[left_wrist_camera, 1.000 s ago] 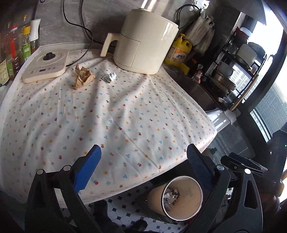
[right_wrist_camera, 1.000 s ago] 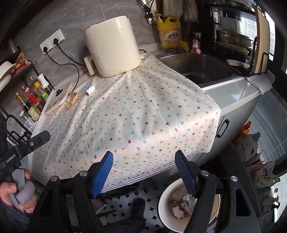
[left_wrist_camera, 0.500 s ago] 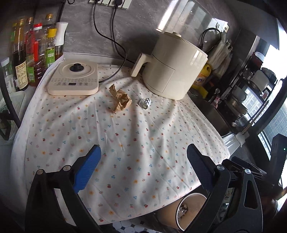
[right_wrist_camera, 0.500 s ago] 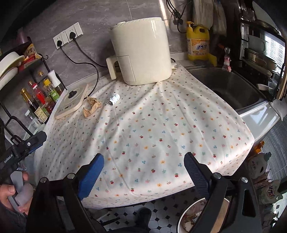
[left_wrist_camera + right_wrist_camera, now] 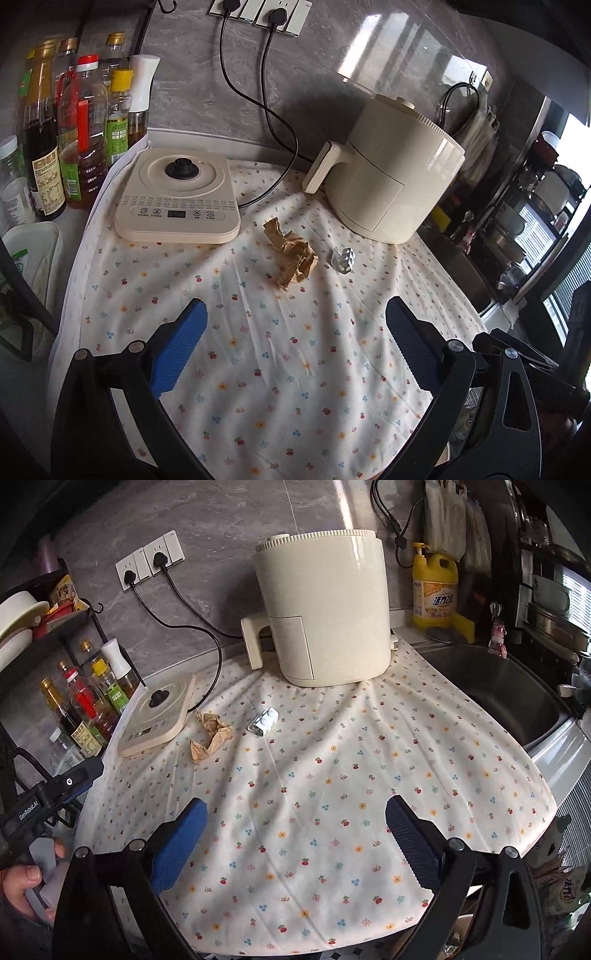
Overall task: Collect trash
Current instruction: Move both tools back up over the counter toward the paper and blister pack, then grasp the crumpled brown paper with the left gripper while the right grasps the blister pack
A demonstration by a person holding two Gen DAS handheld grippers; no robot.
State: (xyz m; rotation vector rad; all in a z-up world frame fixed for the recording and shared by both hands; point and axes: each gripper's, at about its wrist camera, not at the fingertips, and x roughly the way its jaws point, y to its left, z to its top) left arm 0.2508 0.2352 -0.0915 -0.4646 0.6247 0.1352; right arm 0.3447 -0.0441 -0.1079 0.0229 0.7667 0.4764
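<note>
Brown crumpled paper (image 5: 293,258), long axis toward countertop's back-left, blister pack (image 5: 342,259) beside

crumpled brown paper (image 5: 293,254), glossy plastic fryer (image 5: 395,173)

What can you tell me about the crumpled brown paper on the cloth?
The crumpled brown paper looks like a thin kraft wrapper with a zigzag-cut edge, creased and twisted into a loose wad. It lies flat on the flowered tablecloth, in front of the induction cooker and left of a small blister pack, touching neither. No gripper is on it.
</note>
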